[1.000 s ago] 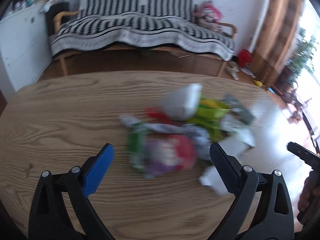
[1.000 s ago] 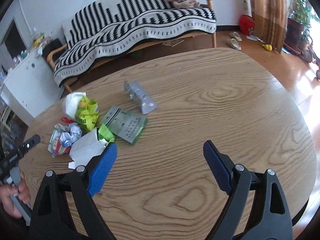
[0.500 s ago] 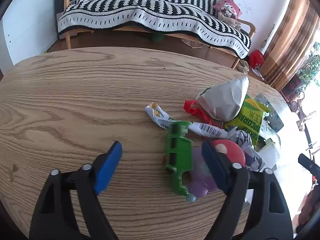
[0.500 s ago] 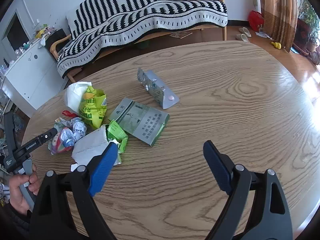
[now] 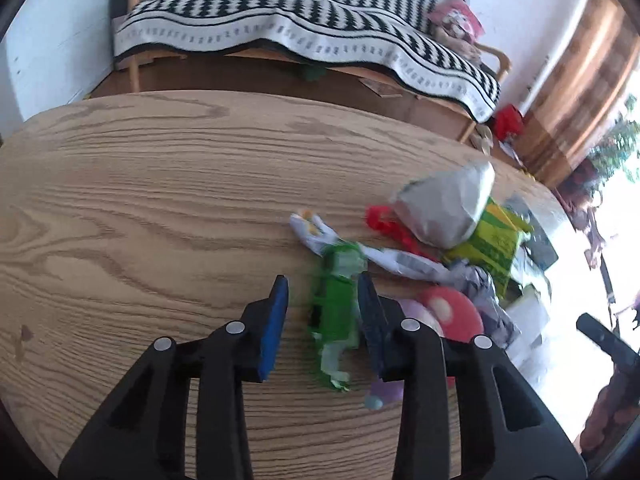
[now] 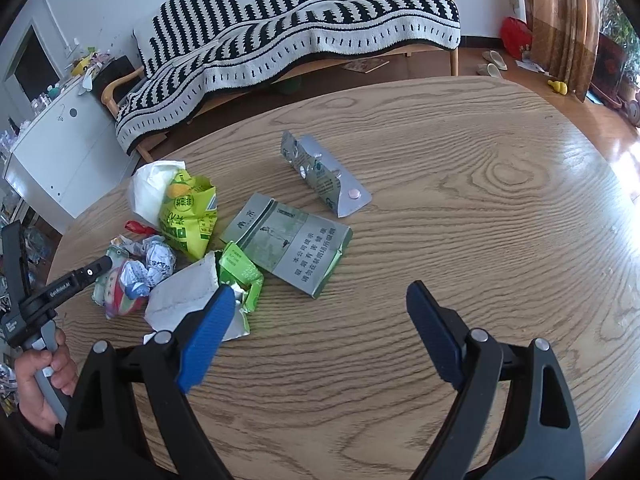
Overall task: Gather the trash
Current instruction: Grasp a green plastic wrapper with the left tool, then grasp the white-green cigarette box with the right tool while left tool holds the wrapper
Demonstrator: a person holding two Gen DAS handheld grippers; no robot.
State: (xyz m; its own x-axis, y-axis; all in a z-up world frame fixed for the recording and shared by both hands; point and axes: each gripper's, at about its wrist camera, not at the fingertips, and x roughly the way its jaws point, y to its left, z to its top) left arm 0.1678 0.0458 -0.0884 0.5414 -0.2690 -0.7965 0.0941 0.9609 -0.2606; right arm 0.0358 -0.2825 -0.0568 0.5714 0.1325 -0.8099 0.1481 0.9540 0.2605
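A pile of trash lies on the wooden table (image 6: 480, 200). In the left wrist view a crumpled green wrapper (image 5: 336, 312) lies between the jaws of my left gripper (image 5: 322, 280), which are closing. The right pad touches the wrapper's edge, while the left pad stands a little clear of it. Beside it lie a red and purple packet (image 5: 448, 312), a twisted white wrapper (image 5: 316, 232) and a grey-white bag (image 5: 444, 208). My right gripper (image 6: 320, 290) hangs open over bare wood, just short of a flattened grey carton (image 6: 288, 248) and torn white paper (image 6: 184, 296).
A silver blister pack (image 6: 324, 178) lies alone further back, and a yellow-green snack bag (image 6: 188, 216) sits at the pile's far side. A hand (image 6: 44, 372) holds the left tool. A striped sofa (image 6: 300, 24) and a white cabinet (image 6: 68, 148) stand beyond the table.
My left gripper came down and forward to the pile's left edge, and its jaws narrowed around the green wrapper. The right gripper drew slightly closer to the table and stayed wide open.
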